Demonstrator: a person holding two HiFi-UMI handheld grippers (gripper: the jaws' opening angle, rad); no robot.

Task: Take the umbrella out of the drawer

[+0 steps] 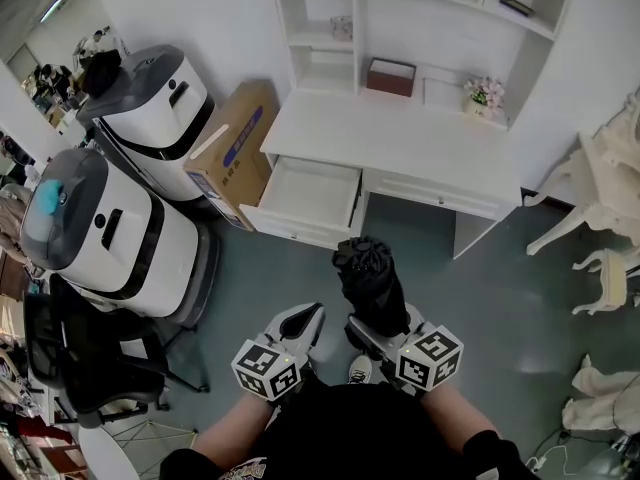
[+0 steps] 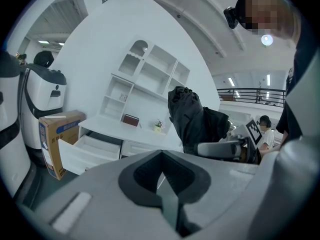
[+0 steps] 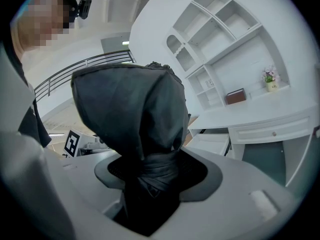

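Note:
A folded black umbrella [image 1: 368,283] stands upright in my right gripper [image 1: 385,330], whose jaws are shut on its lower part; in the right gripper view the umbrella [image 3: 135,129] fills the middle between the jaws. My left gripper [image 1: 302,320] hangs beside it with its jaws shut and nothing between them [image 2: 161,181]; the umbrella [image 2: 192,119] shows to its right. The white desk's left drawer [image 1: 305,196] stands pulled out and looks empty; it also shows in the left gripper view as the open drawer [image 2: 87,151].
A white desk [image 1: 400,138] with shelves holds a small box [image 1: 390,76] and a flower pot [image 1: 484,95]. A cardboard box [image 1: 232,148] and two white machines [image 1: 110,228] stand left of it. A black chair base [image 1: 90,358] is at the lower left, white chairs [image 1: 600,198] at the right.

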